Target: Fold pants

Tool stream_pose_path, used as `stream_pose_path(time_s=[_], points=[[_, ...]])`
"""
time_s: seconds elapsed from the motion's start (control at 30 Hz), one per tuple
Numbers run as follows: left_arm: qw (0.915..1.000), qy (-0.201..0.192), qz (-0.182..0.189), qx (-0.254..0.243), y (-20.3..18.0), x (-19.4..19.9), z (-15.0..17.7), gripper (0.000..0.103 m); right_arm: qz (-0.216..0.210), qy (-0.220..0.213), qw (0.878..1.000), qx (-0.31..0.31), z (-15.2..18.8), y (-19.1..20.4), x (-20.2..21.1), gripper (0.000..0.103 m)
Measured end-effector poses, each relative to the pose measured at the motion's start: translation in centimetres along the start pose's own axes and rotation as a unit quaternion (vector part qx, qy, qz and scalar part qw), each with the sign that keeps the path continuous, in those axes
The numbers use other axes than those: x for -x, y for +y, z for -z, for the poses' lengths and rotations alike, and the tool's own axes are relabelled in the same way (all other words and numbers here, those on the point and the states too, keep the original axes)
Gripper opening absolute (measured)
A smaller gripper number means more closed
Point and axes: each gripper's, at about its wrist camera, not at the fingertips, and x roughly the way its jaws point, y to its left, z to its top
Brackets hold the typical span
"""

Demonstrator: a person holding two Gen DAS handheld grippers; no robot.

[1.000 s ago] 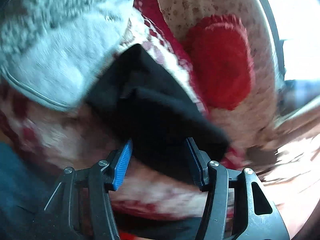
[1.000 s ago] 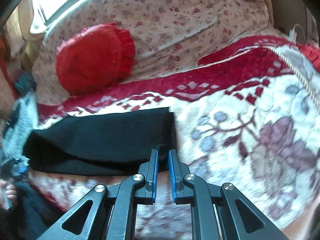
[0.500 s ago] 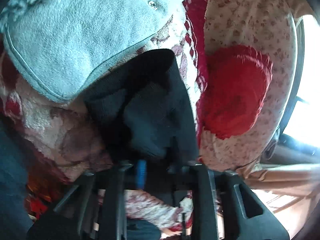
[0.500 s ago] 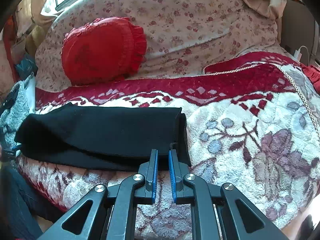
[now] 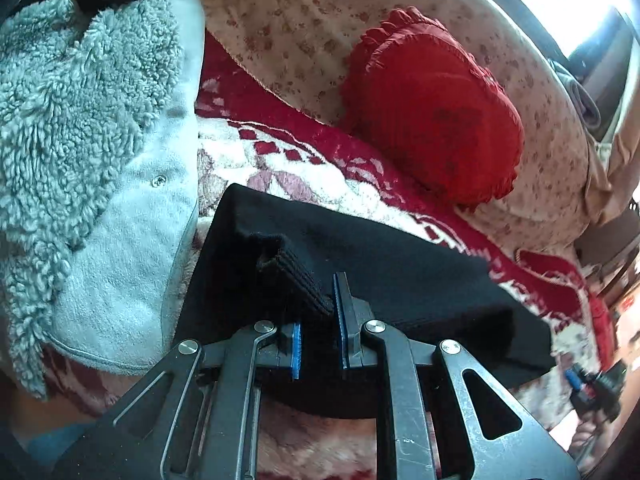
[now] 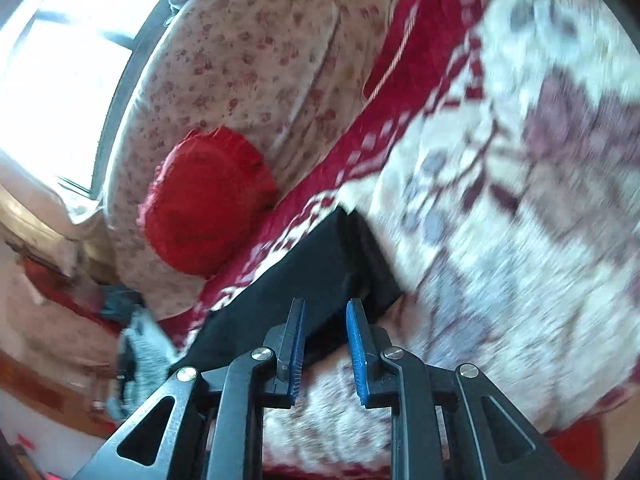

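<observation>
Blown-out window (image 6: 60,60) glare — right view motion-blurred.

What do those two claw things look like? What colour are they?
Both look alike. The left gripper and the right gripper each have two black, scratched metal-looking arms with triangle-shaped cut-outs and round silver rivets at the joints. Their flat fingers carry bright blue ridged pads on the inner faces. No cables, sleeves or markings show.

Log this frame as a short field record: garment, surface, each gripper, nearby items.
garment: black pants, folded flat
surface: red and cream floral blanket
left gripper: shut on a bunched ribbed fold of the pants, after closing
right gripper: jaws just opening, near the pants' edge, not gripping
nearby: red cushion; grey fleece jacket beside the pants
</observation>
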Motion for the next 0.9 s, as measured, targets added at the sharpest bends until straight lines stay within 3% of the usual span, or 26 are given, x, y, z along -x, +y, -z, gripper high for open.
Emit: stream_pose_path(time_s=[0.13, 0.2, 0.37, 0.4, 0.5, 0.6, 0.7, 0.77, 0.9], points=[[0.9998, -0.001, 0.009, 0.019, 1.1, -0.4, 0.3, 0.012, -0.028, 0.012, 0.998, -0.046, 0.3, -1.5, -2.4, 0.019], [0.9994, 0.003, 0.018, 0.029, 1.5, -0.4, 0.3, 0.012, -0.017, 0.025, 0.998, -0.057, 0.2, -2.1, -4.1, 0.019], [0.9995, 0.006, 0.019, 0.025, 1.0, -0.1, 0.2, 0.012, -0.031, 0.005, 0.997, -0.064, -0.5, -2.6, -5.0, 0.017], [0.9992, 0.009, 0.026, 0.029, 0.9, 0.0, -0.1, 0.012, -0.042, -0.002, 0.998, -0.049, -0.8, -2.0, -4.7, 0.004], [0.9979, -0.011, 0.049, 0.041, 0.5, 1.3, -3.3, 0.012, -0.058, -0.032, 0.998, 0.002, -3.2, 1.3, -3.5, 0.004], [0.9971, -0.045, 0.058, 0.016, -1.1, 3.1, -6.4, 0.012, -0.104, -0.070, 0.992, 0.033, -6.8, 5.2, -2.3, 0.004], [0.9967, -0.060, 0.053, -0.005, -1.7, 4.2, -7.1, 0.012, -0.121, -0.090, 0.988, 0.045, -8.0, 7.0, -1.1, 0.004], [0.9978, -0.044, 0.049, -0.004, -1.0, 3.8, -6.1, 0.012, -0.102, -0.081, 0.991, 0.044, -7.5, 6.3, -1.1, 0.004], [0.9974, 0.045, 0.031, 0.048, 2.0, 0.5, -2.1, 0.012, -0.029, -0.020, 0.999, 0.025, -4.3, 1.5, -2.7, 0.004]])
